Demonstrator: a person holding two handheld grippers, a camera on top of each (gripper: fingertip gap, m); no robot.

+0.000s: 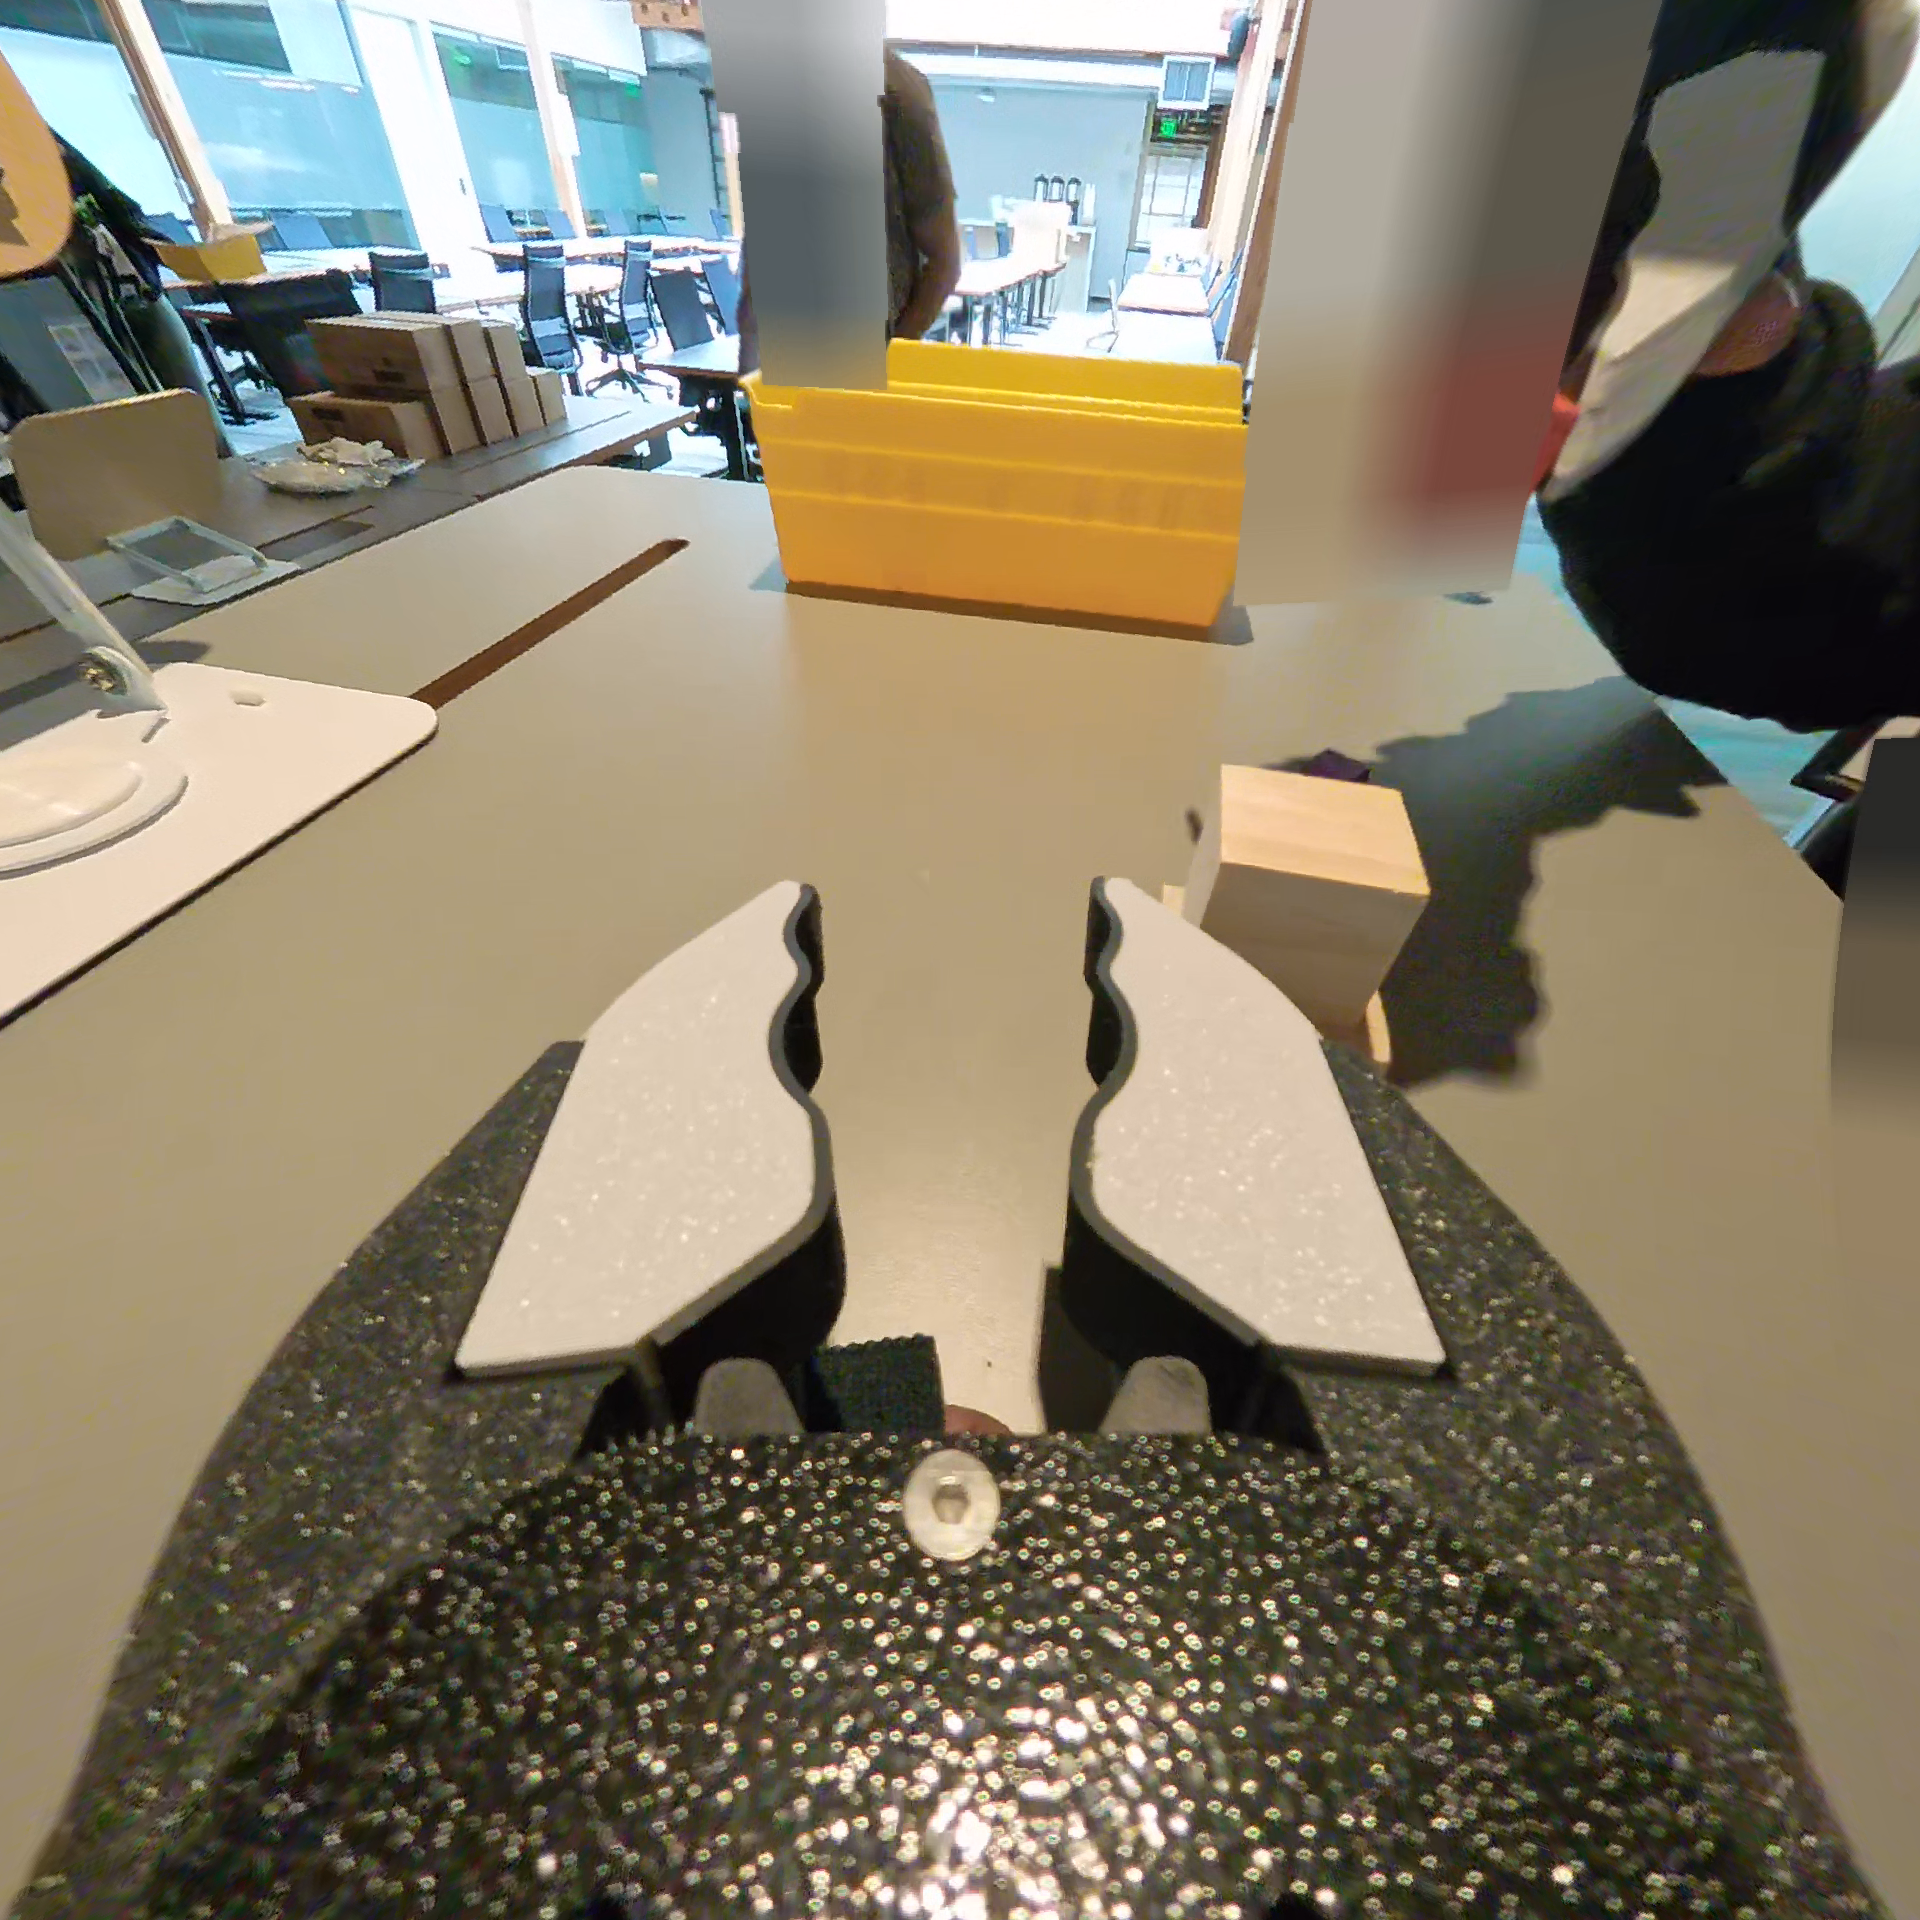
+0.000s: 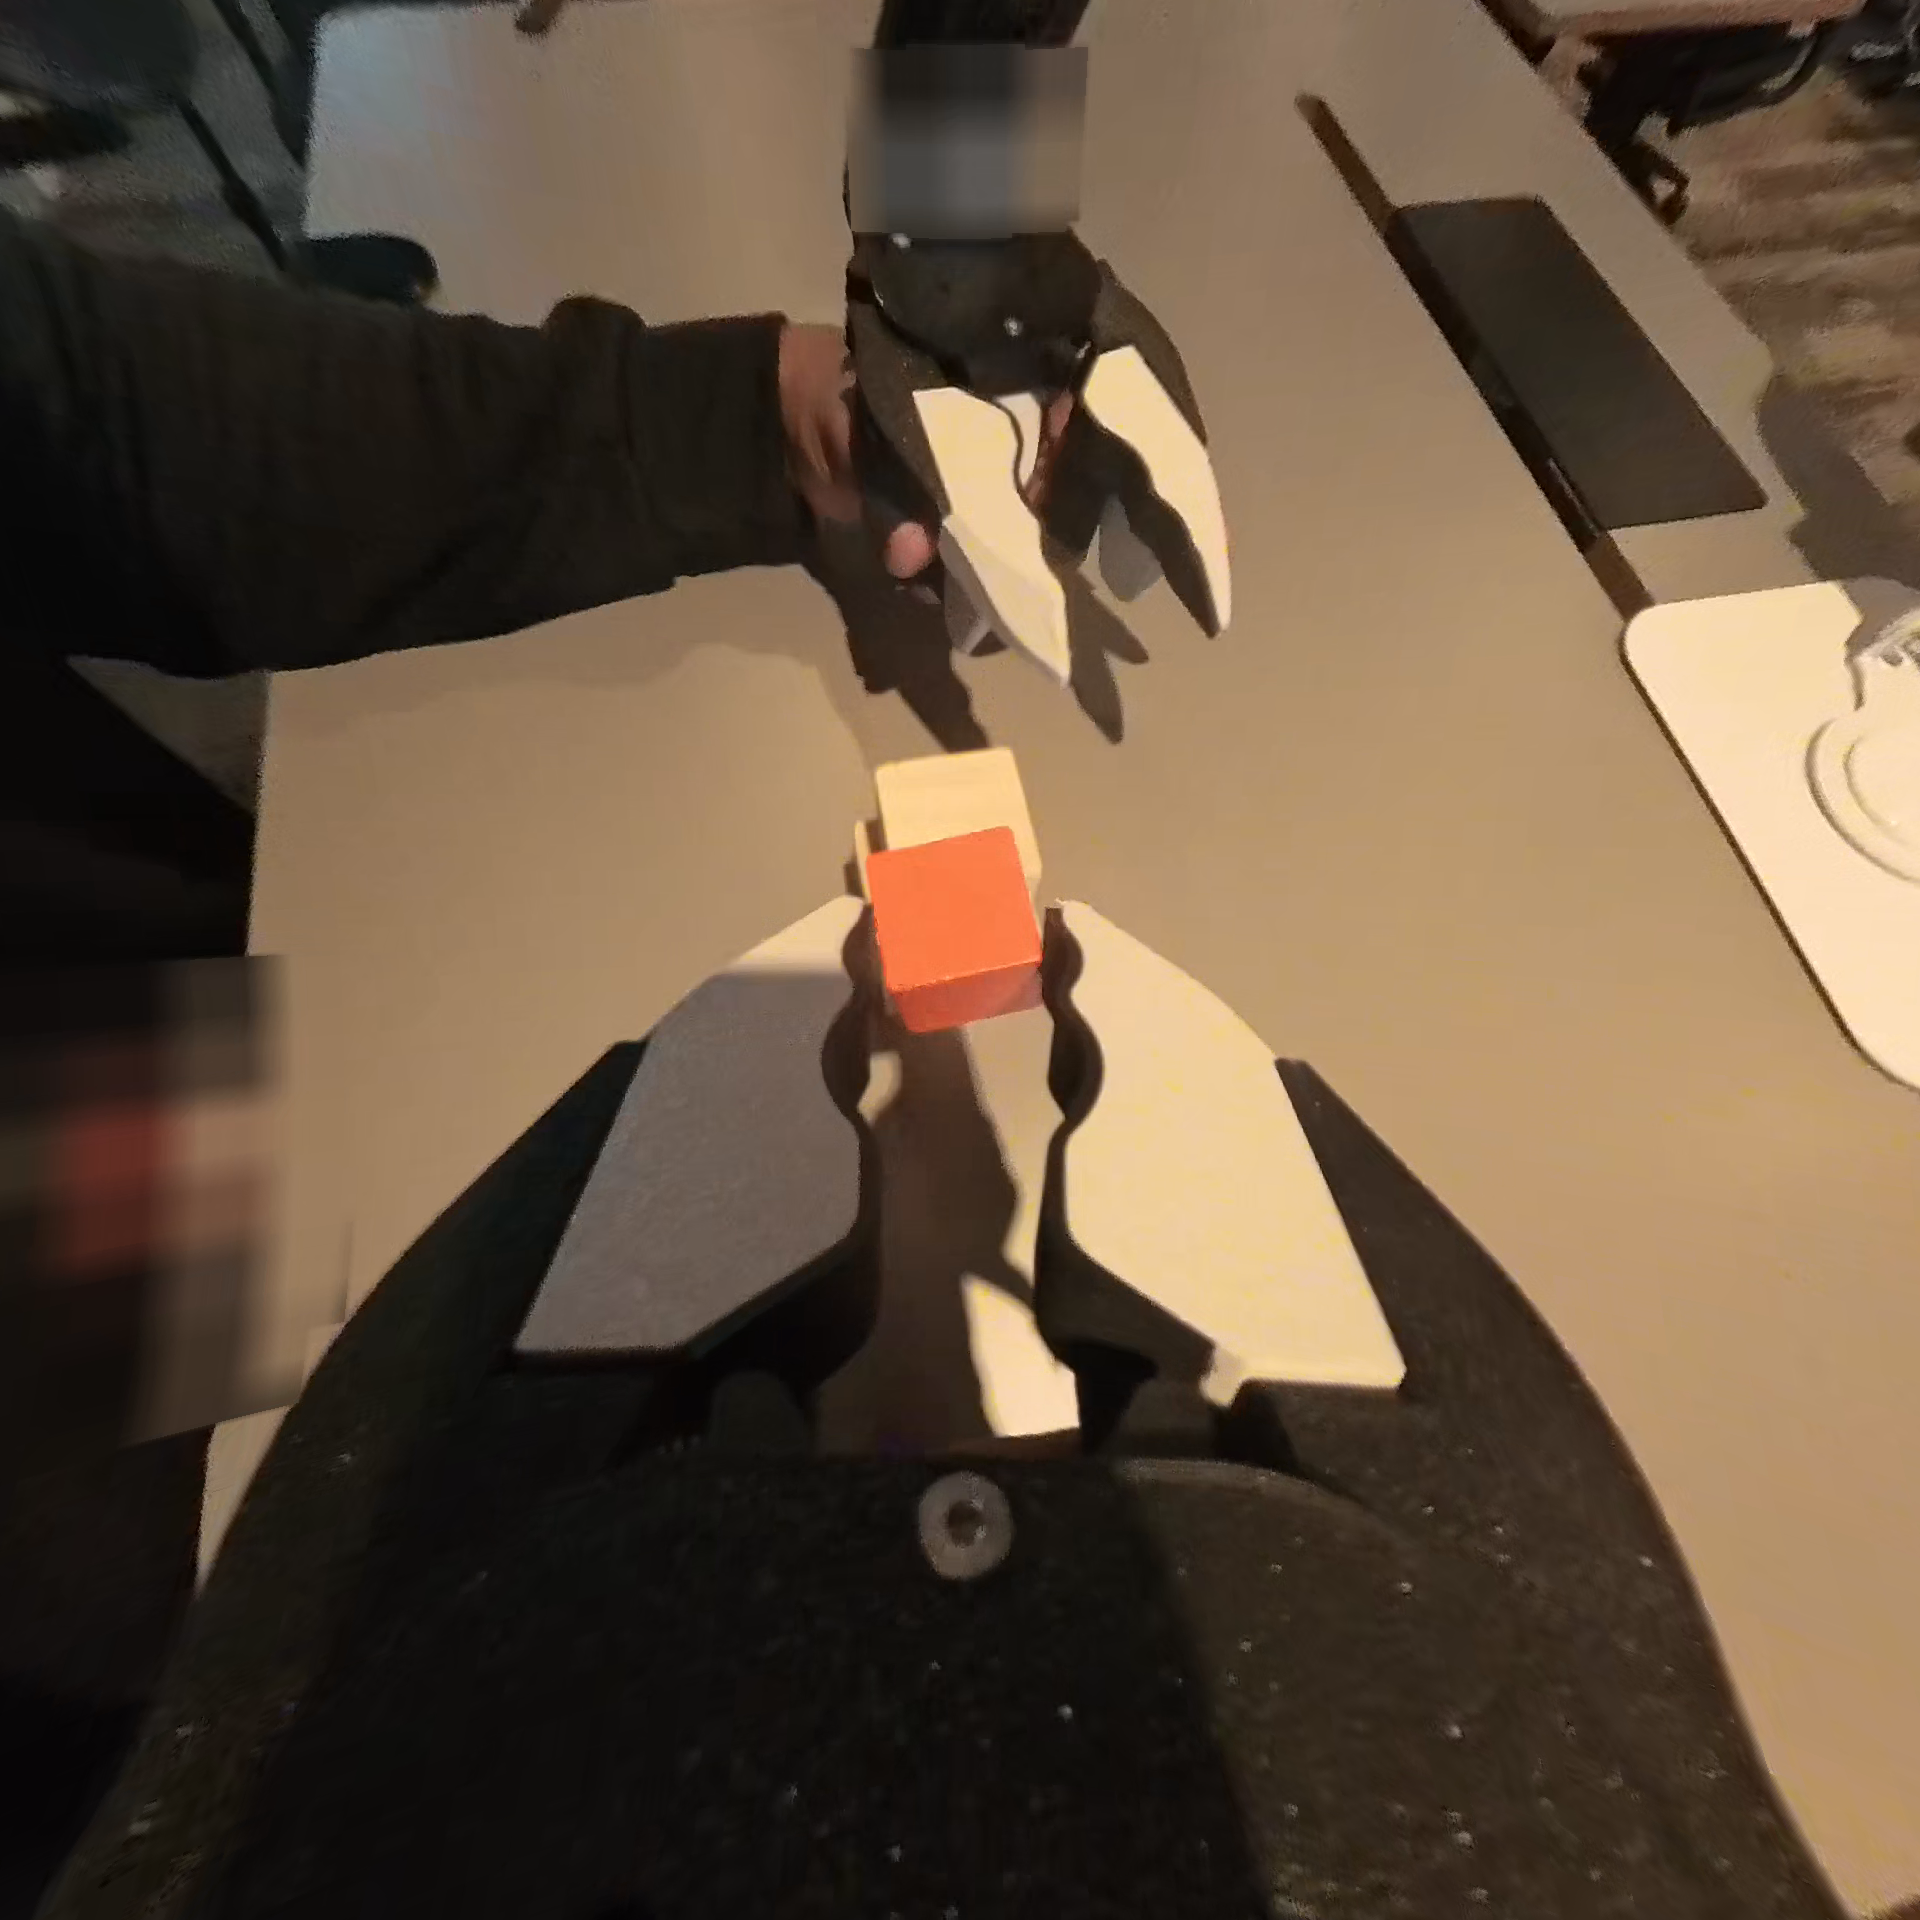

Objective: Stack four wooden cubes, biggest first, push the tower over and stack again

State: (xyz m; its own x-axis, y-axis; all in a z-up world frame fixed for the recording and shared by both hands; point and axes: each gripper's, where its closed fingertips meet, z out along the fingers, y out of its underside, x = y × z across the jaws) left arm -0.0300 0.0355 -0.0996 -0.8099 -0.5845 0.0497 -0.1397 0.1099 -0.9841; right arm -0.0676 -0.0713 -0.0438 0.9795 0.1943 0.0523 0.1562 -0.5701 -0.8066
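Right tongs point(image 2: 956, 925) clamp a small orange wooden cube point(image 2: 951, 920) above the pale stack; left tongs point(image 1: 951, 935) hang apart and empty.

Orange cube sits between the right fingertips point(image 2: 1081, 956), held just over a pale natural-wood cube point(image 2: 951, 800) that rests on a wider pale wooden cube point(image 2: 861, 857), of which only an edge shows, on the grey worktop point(image 2: 1351, 935). Left tongs, seen from the right wrist view point(image 2: 1143, 644), hover near the stack's far side, gripped by a person's hand point(image 2: 821, 436) in a dark sleeve point(image 2: 416, 468). From the left wrist view, the pale cube point(image 1: 1309, 883) stands just beside the right-hand fingertip. At the worktop's far edge stands a yellow plastic bin point(image 1: 997, 499); a white flat stand base point(image 1: 208, 769) lies at its left edge.
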